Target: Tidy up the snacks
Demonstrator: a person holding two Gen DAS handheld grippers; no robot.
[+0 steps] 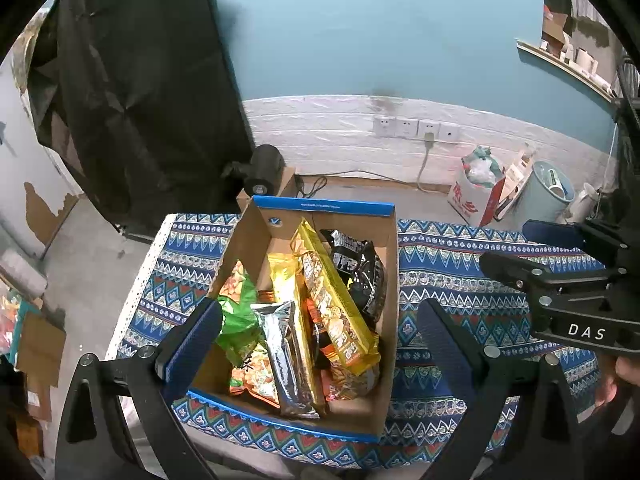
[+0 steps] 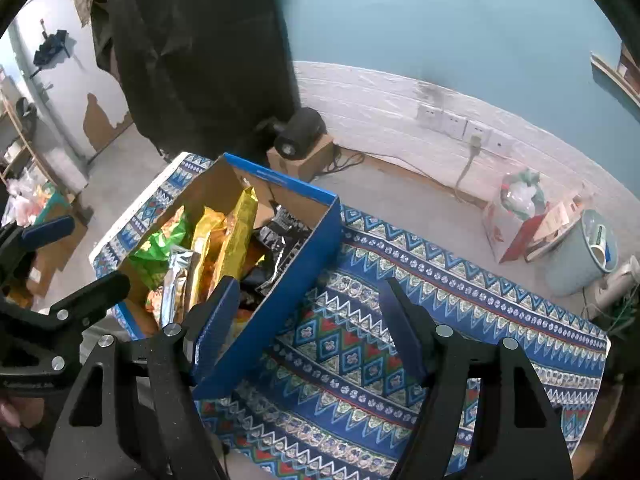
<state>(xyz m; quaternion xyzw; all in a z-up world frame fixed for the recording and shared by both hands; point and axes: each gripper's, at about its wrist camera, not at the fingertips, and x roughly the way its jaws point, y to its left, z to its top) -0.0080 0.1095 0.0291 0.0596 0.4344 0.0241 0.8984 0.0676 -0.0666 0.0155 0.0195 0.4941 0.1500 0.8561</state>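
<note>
snacks (image 1: pixel 304 320): all piled in the cardboard box (image 1: pixel 320 210) on the patterned cloth (image 2: pixel 400 320) | left gripper (image 1: pixel 320 332): spread wide, empty | right gripper (image 2: pixel 308 320): apart, empty | looks basically done, nothing loose in sight

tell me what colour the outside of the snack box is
Blue outside, plain brown cardboard inside; right wrist view shows it best.

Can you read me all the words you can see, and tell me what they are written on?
"DAS": white letters on the right gripper.
Red characters on the white bag on the floor: too blurred to read.
Print on the box rim: too small to read.
Characters on the yellow packet and black packet: too blurred to read.
</note>
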